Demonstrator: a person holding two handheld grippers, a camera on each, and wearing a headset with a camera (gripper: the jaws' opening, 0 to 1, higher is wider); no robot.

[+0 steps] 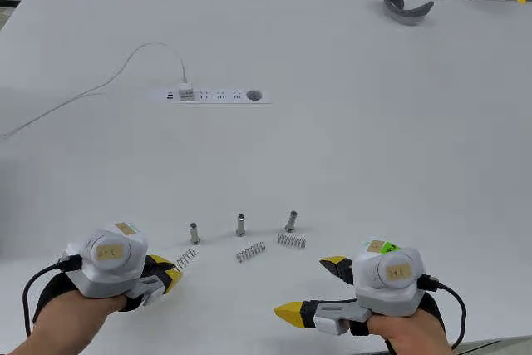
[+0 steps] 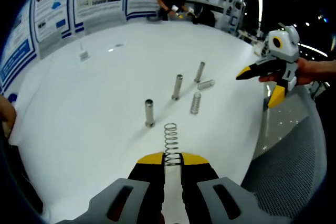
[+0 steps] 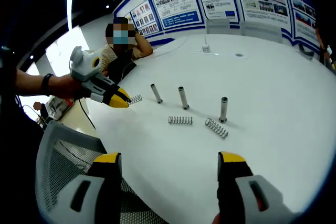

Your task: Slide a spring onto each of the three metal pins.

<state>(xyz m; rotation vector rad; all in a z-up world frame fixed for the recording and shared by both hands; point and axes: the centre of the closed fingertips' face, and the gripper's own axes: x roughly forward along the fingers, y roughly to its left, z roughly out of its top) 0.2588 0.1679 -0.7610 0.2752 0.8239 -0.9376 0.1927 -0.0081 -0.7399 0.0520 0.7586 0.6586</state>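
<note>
1. Yellow fingertips [image 2: 150,158] of the left gripper [image 1: 170,275] are clamped on the near end of a spring [image 2: 170,136]. Its free length reaches forward, low over the white table [image 1: 399,147], towards the row of pins and stops short of it.
2. Just beyond that free end, the left pin [image 1: 194,233] stands upright with nothing on it.
3. At the centre of the row, the middle pin [image 1: 241,224] is also upright and bare. A second spring [image 1: 251,251] lies flat on the table just in front of it, a little to its right.
4. At the end of the row, the right pin [image 1: 291,221] is upright and bare. A third spring [image 1: 291,241] lies on its side just beside the base; whether the two touch cannot be told.
5. Near the table's front edge, the right gripper [image 1: 312,289] is held with its jaws spread wide and nothing between them, apart from the pins and the loose springs.
6. Farther back, a cable [image 1: 100,85] trails in from the left to a plug on a power strip [image 1: 212,96]. A grey curved object [image 1: 407,2] rests near the table's far right corner.
</note>
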